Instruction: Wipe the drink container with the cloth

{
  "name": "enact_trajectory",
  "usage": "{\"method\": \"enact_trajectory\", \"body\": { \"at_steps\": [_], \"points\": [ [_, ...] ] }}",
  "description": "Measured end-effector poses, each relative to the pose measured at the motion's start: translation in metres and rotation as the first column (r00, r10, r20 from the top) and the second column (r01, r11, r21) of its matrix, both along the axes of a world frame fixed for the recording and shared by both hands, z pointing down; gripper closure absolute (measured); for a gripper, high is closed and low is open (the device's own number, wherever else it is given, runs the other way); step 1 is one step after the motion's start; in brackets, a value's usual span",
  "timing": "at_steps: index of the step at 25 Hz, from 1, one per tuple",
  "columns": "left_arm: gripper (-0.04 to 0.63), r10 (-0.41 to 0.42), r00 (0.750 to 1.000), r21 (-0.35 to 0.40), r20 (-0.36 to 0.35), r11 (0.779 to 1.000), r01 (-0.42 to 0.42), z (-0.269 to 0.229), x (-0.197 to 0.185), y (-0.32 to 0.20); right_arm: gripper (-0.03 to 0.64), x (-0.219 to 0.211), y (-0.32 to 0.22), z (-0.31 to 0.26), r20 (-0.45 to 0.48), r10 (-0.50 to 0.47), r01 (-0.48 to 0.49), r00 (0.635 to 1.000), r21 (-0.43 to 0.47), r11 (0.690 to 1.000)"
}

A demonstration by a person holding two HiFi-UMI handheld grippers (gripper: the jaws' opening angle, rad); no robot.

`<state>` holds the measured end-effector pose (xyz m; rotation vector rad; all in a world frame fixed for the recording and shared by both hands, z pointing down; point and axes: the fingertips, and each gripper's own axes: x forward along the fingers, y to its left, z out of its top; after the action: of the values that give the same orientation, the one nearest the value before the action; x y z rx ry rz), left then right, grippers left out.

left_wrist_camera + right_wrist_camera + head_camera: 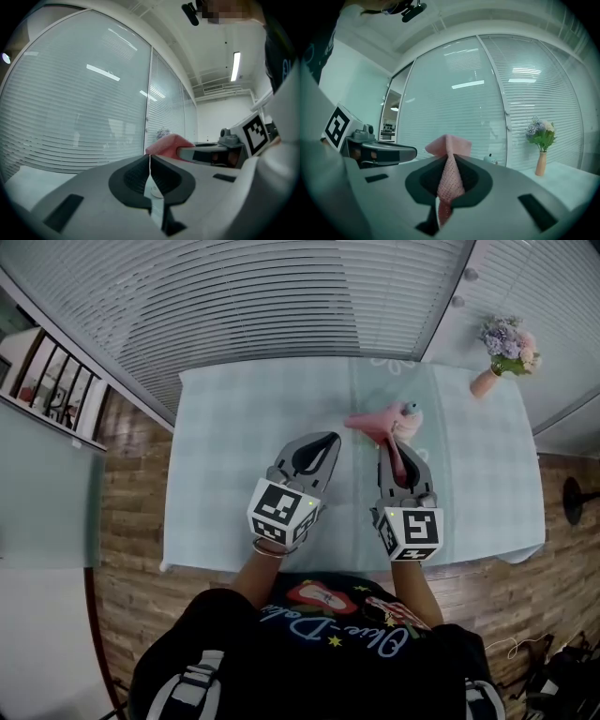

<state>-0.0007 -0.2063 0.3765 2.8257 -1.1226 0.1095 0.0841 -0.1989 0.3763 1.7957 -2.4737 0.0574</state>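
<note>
My right gripper [386, 448] is shut on a pink waffle-weave cloth [373, 424], and the cloth's free end sticks up past the jaw tips [449, 157]. Just beyond it on the table stands the drink container [411, 412], small and pale with a teal cap; the cloth hides part of it. In the right gripper view the drink container [490, 160] peeks over the right jaw. My left gripper [331, 439] hovers to the left of the cloth, with its jaws shut [150, 157] and nothing between them. The left gripper view shows the pink cloth [168, 142] but not the container.
A pale green checked tablecloth [234, 437] covers the table. A vase of flowers [503, 351] stands at the far right corner, seen also as the vase [541, 161] in the right gripper view. Glass walls with blinds [281, 296] run behind the table. Wooden floor [131, 484] lies to the left.
</note>
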Motion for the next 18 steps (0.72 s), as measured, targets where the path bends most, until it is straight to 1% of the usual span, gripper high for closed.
{"method": "enact_trajectory", "body": {
  "at_steps": [13,18],
  "points": [
    [0.591,0.041,0.999,-0.005,0.005,0.999,-0.041,0.0,0.008,0.004,0.604,0.016,0.012,-0.003,0.015,0.033,-0.033,0.999,0.006,0.999],
    [0.59,0.048,0.999,-0.011,0.007,0.999,-0.048,0.002,0.01,0.004,0.606,0.018,0.013,-0.003,0.017,0.024,-0.024,1.0,0.001,1.0]
  ]
}}
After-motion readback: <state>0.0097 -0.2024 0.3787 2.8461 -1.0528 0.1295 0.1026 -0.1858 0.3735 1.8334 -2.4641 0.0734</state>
